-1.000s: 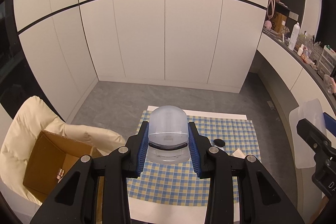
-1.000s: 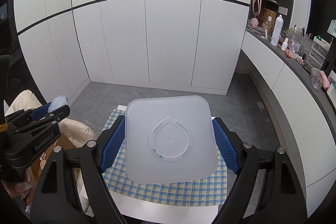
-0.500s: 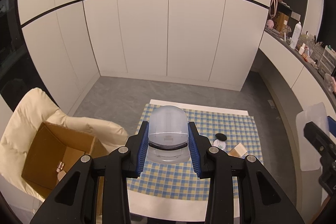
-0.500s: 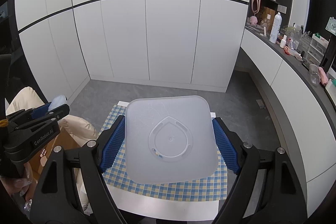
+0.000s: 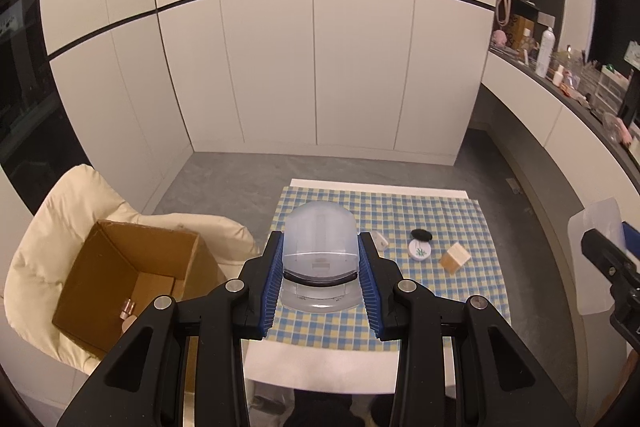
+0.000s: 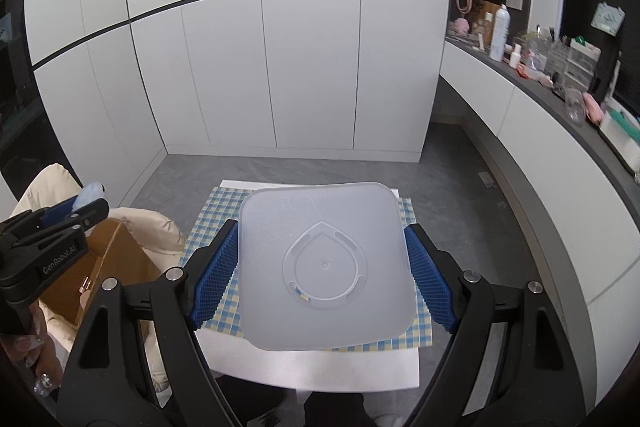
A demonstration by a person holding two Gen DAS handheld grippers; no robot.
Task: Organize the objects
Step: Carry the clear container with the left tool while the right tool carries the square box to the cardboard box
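My left gripper (image 5: 320, 243) is shut on a translucent blue domed container (image 5: 319, 223), held in the air over the near left of the checked cloth (image 5: 452, 219). My right gripper (image 6: 322, 229) has its jaws wide, with the blue pads (image 6: 214, 279) pressing the two side edges of a frosted square plastic lid (image 6: 324, 267). The lid hides most of the cloth below it. The left gripper (image 6: 80, 211) shows at the left edge of the right wrist view, and the right gripper (image 5: 600, 247) with the lid at the right edge of the left wrist view.
On the cloth lie a black round piece (image 5: 421, 235), a white round jar (image 5: 419, 251), a wooden block (image 5: 455, 258) and a small white object (image 5: 380, 240). An open cardboard box (image 5: 124, 275) sits on a cream chair (image 5: 60, 227) left of the white table (image 5: 320, 367). A cluttered counter (image 6: 560, 95) runs along the right.
Both grippers have drifted with their loads still held. In the left wrist view the table has slid up, and the jar, block and black piece have come out beside the container.
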